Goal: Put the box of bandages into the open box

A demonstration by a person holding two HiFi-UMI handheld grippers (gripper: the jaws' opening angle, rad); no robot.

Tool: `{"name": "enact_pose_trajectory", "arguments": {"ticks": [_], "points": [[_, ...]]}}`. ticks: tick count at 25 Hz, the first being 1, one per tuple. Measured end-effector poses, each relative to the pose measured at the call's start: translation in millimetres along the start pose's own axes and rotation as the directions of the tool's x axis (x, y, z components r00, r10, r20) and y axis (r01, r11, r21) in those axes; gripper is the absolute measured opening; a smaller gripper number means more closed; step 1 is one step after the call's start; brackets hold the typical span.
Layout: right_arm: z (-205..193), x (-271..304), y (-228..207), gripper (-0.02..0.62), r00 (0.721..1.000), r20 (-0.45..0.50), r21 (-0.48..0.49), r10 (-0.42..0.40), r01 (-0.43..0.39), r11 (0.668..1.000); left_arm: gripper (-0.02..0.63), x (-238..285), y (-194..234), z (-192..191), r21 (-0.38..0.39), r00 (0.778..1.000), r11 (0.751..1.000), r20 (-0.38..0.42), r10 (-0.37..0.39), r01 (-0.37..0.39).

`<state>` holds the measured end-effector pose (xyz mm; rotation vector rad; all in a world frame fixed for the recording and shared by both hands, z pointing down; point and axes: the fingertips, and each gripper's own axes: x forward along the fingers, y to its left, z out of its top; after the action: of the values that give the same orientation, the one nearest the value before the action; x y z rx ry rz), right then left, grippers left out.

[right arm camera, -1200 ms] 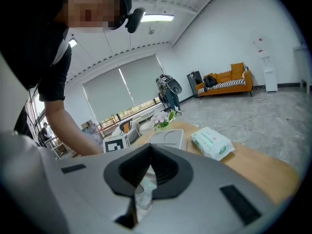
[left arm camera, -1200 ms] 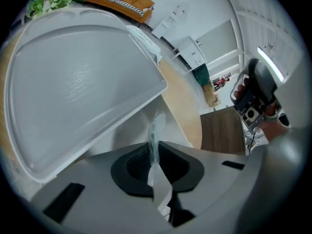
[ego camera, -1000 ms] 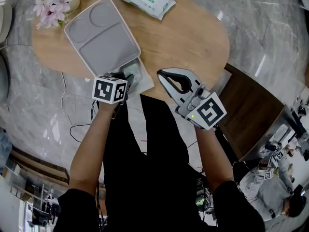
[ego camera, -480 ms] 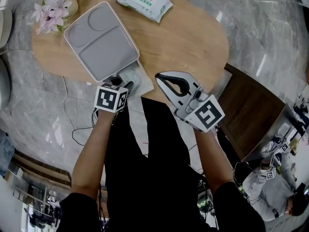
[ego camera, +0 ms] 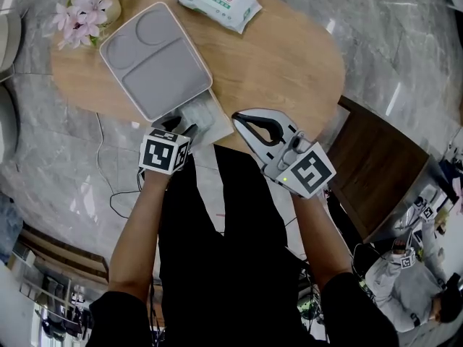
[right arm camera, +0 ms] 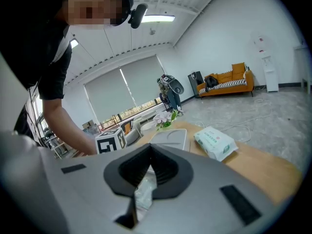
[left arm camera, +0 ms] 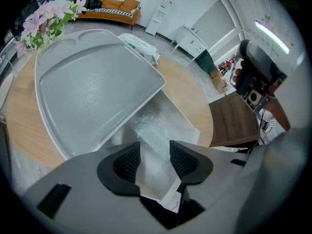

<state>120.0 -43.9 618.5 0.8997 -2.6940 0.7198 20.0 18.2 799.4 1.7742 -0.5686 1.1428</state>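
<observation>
Hovering over the open box [ego camera: 219,126] at the surface's [ego camera: 289,56] near edge, under its raised grey lid [ego camera: 153,60], the left gripper [left arm camera: 155,155] has just been spreading its fingers wide, nothing pressed between them. The box of bandages [left arm camera: 150,133] lies inside the box below (let go, I judge, so the task looks done). Beside it the right gripper [ego camera: 240,118] hangs with fingers together and empty, presumably keeping clear.

Box mouth: lid [ego camera: 153,60] leans tilted over the far-left side of the box [ego camera: 219,126]; near and right sides open.
Table, right half: bare wood [ego camera: 289,56], free to pass.
Far edge: wipes [ego camera: 217,2], well apart from box.
Far-left corner: flowers [ego camera: 79,13] just beside lid.
Right, off table: chair [ego camera: 376,165] near the rim.
</observation>
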Motion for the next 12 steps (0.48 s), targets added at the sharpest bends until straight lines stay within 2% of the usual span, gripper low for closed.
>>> {"name": "enact_pose_trajectory", "arguments": {"ticks": [6,12], "points": [[4.6,-0.4,5.1,0.011,1.000,-0.003,-0.013,0.004,-0.004,1.000,0.192,-19.5,-1.6,-2.2,-0.008,1.000,1.000,0.029,-0.006,0.006],[34.3,-0.7,16.5,0.011,1.000,0.013,-0.063,-0.001,0.001,0.998,0.122,-58.6,-7.9,15.7,0.015,0.993,1.000,0.120,-0.021,0.019]]}}
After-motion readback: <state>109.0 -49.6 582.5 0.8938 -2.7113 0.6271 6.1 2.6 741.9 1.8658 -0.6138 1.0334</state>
